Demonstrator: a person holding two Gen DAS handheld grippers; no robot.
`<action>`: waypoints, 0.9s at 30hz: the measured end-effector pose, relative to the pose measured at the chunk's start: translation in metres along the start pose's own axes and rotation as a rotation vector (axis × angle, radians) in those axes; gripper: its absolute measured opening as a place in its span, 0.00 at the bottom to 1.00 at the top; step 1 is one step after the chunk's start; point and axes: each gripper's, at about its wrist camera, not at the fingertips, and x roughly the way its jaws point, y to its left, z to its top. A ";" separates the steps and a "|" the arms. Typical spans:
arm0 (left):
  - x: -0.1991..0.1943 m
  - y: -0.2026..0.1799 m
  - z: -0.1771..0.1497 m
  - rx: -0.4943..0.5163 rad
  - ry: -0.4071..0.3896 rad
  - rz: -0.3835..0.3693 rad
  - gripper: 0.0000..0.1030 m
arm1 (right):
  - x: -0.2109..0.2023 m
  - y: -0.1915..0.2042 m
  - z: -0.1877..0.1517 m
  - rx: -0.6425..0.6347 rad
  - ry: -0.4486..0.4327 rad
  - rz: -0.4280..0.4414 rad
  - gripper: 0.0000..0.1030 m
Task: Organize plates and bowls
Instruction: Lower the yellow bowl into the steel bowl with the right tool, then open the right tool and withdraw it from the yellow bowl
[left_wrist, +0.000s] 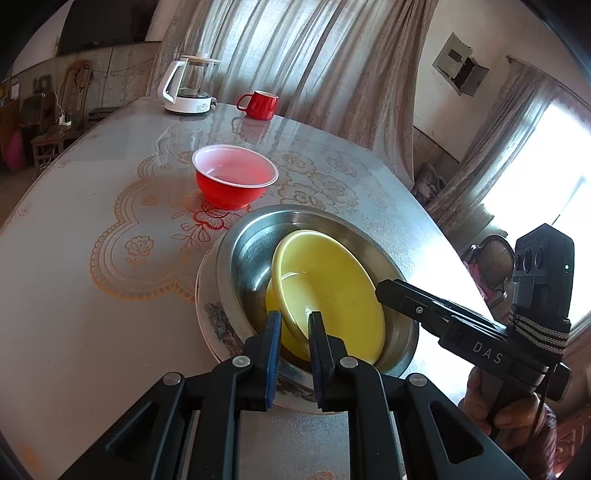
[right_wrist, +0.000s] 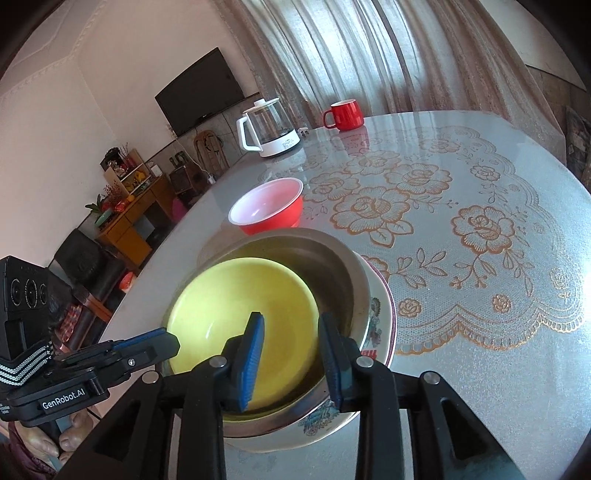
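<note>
Curtained walls and a bright window frame a round desk (left_wrist: 74, 295) covered by a glossy sheet over a lace floral cloth. Near its front edge, three pieces are nested by size: a patterned plate (right_wrist: 380, 325) at the bottom, a steel bowl (left_wrist: 258, 243) on it, and a yellow dish (left_wrist: 332, 284) inside the bowl. The yellow dish is tilted, its near rim raised against the bowl wall, because the left tool (left_wrist: 294, 332) pinches that rim between its blue pads; the jaws stand closed on the dish, one pad outside and one inside. The right tool (right_wrist: 291, 354) hovers over the same stack with its jaws parted, one finger over the yellow dish and the other just beside the steel bowl's rim, gripping nothing; it appears placed to steady the bowl while the dish settles or lifts, though which of the two cannot be told. A red bowl (left_wrist: 234, 181) with a white interior stands apart, just behind the stack, and seems to be the remaining piece to join it. A kettle (left_wrist: 188, 85) and red mug (left_wrist: 260, 103) sit at the far edge, well clear of the work
</note>
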 end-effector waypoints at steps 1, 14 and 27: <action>0.000 -0.001 0.000 0.004 -0.002 0.003 0.14 | 0.001 0.003 -0.001 -0.013 0.003 0.001 0.29; 0.001 -0.008 -0.004 0.038 -0.010 0.019 0.14 | 0.007 0.013 -0.007 -0.056 0.016 0.000 0.28; 0.004 -0.006 -0.003 0.041 -0.006 0.013 0.16 | -0.007 0.002 -0.002 -0.027 -0.022 -0.041 0.30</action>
